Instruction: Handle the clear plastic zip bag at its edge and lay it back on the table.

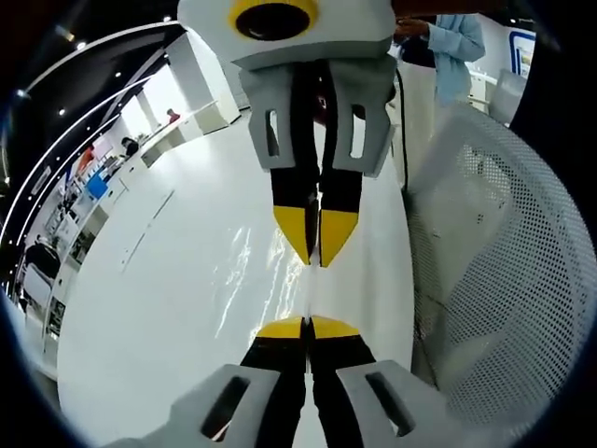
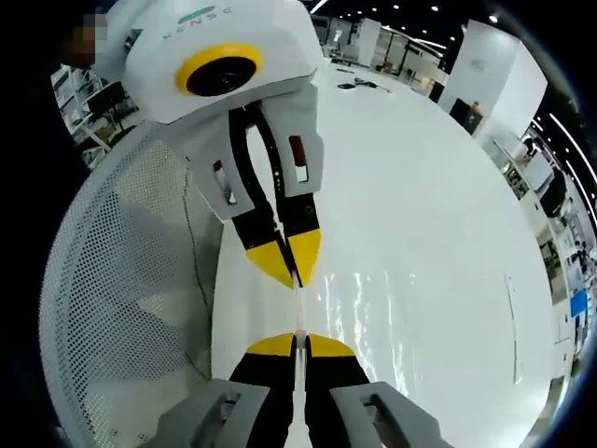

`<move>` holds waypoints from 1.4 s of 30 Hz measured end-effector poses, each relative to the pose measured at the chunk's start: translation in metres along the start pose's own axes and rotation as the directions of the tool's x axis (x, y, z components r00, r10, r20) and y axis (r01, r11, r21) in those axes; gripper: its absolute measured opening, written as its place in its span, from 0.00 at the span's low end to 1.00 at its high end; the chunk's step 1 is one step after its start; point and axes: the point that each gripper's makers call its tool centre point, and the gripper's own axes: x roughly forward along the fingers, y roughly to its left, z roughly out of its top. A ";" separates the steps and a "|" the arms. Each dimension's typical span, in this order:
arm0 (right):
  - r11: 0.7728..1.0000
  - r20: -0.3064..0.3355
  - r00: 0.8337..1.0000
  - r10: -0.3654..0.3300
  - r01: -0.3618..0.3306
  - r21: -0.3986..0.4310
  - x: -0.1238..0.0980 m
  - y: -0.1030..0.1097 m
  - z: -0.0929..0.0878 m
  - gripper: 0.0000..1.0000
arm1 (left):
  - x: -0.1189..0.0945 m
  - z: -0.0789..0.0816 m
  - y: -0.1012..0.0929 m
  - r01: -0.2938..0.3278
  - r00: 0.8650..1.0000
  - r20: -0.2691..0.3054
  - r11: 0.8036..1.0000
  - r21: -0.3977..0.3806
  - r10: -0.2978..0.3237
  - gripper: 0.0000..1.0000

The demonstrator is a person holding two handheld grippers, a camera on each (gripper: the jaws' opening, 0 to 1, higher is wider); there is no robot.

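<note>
Your left gripper [image 1: 308, 327] and right gripper [image 2: 299, 343] each pinch the clear zip bag's [image 1: 256, 280] edge, tips facing and nearly touching, so it hangs stretched between them over the white tabletop [image 1: 159, 308] near its edge, beside a white mesh chair [image 1: 504, 280].

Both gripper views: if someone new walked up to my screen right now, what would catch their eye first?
First, the two grippers facing each other tip to tip over the white table, the left gripper and right gripper both shut on the edge of the clear plastic bag, which shows mainly as glare streaks. Next, the white mesh chair close beside the table.
</note>
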 end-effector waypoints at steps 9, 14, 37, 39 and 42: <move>1.000 -0.012 1.000 0.001 -0.001 0.004 -0.002 -0.001 -0.007 0.00 | -0.002 -0.002 -0.001 -0.004 1.000 -0.006 1.000 -0.007 0.004 0.00; 1.000 -0.019 1.000 -0.003 0.003 0.006 -0.003 -0.001 -0.012 0.00 | -0.001 -0.001 -0.001 -0.002 1.000 -0.007 1.000 -0.013 0.002 0.00; 0.999 -0.047 0.999 -0.016 0.018 0.037 -0.007 -0.008 -0.039 0.00 | 0.000 -0.009 0.002 0.006 1.000 -0.016 1.000 -0.016 -0.006 0.00; 0.999 -0.051 0.999 -0.017 0.019 0.043 -0.006 -0.008 -0.041 0.00 | 0.000 -0.009 0.002 0.006 1.000 -0.019 1.000 -0.016 -0.006 0.00; 0.999 -0.059 0.998 -0.018 0.021 0.042 -0.006 -0.009 -0.044 0.00 | -0.001 -0.010 0.003 0.005 1.000 -0.022 1.000 -0.022 -0.005 0.00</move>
